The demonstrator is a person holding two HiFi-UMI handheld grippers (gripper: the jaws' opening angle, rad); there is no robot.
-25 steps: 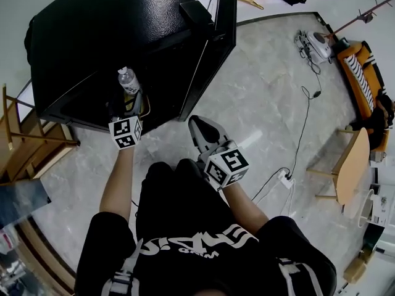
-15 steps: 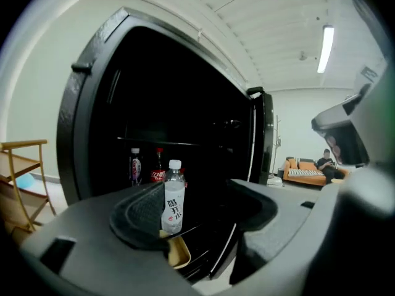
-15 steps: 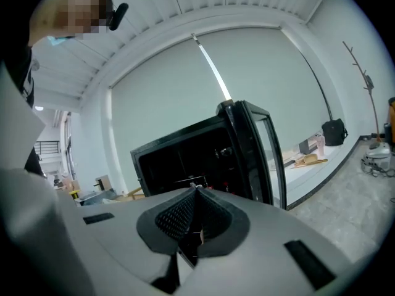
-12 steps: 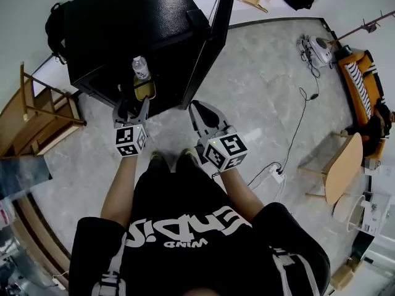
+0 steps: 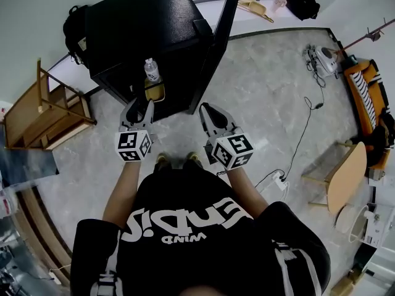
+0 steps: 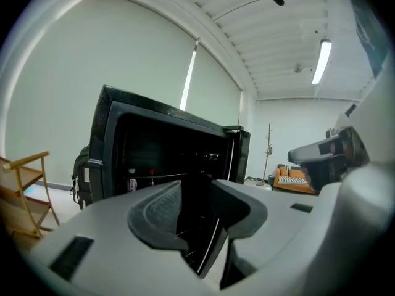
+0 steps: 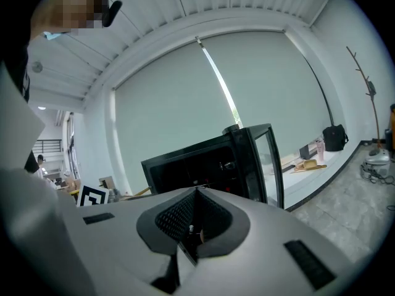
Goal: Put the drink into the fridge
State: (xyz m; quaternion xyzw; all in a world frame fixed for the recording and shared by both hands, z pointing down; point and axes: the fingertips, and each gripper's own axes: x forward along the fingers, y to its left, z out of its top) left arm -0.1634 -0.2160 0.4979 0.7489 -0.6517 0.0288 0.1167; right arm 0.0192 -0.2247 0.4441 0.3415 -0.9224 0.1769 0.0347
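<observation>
At 6 o'clock in the head view both tools are held ahead of the person, clear of the fridge. Left tool [image 5: 138, 106]: jaws part-open, just been closing, nothing between them. Right tool [image 5: 207, 111]: jaws brought together, nothing gripped. Farther off, at 12 o'clock, the drink [image 5: 152, 71] is seen upright inside the fridge [image 5: 142, 23], apparently on a front shelf, though the dark interior leaves that unsure. Placement is judged done. The door [image 5: 217, 42] is left open at 1 o'clock; only closing it is judged to remain.

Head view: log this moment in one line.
bottle: upright in fridge | door: open | left gripper: empty, jaws apart, have just been closing | right gripper: shut, empty
</observation>
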